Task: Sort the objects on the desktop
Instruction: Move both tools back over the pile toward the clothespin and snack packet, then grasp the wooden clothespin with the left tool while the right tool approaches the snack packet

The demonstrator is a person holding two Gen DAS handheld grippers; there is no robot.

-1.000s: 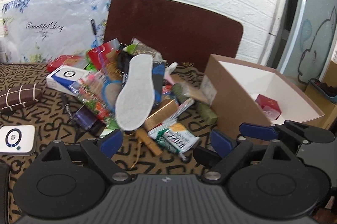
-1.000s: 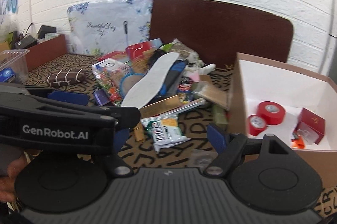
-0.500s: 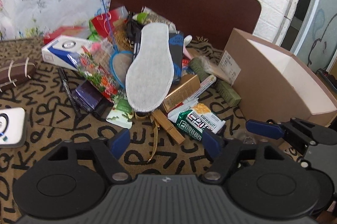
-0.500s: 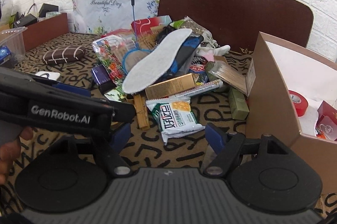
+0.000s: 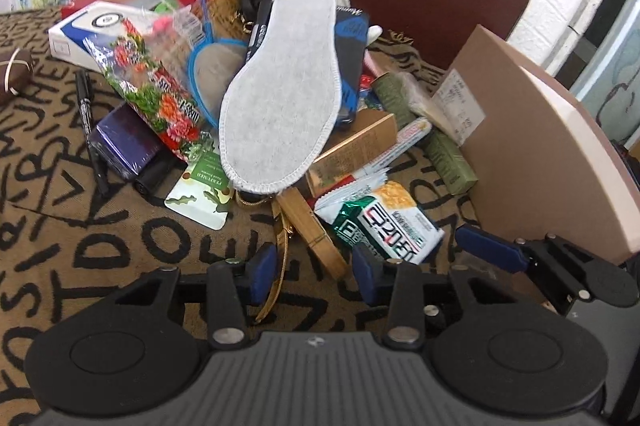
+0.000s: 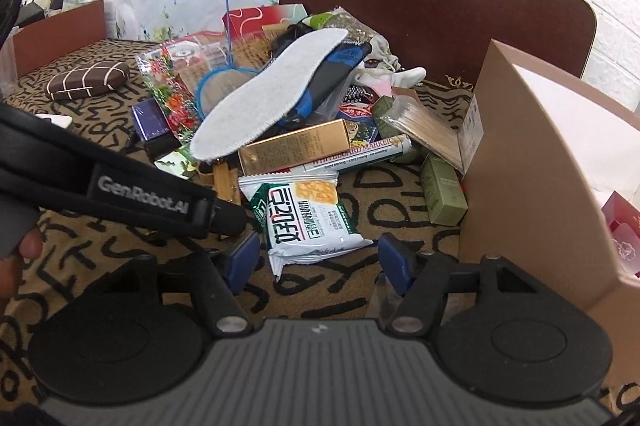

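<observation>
A heap of desk items lies on a letter-patterned cloth, with a white insole on top. My left gripper hovers low at the heap's near edge with its jaws closing. A wooden clip and a gold strap lie between its pads, untouched. My right gripper is also closing. The lower end of a green and white snack packet lies between its pads, which do not press on it. In the left wrist view the same packet lies beside a blue pad of the right gripper.
An open cardboard box stands at the right, close to both grippers. A gold carton, a whiteboard marker box and a green carton lie behind the packet. A black pen and a purple box lie at the left.
Both grippers have come down and forward to the near edge of the heap. The jaws of both have narrowed, the left more. Nothing has been taken hold of.
</observation>
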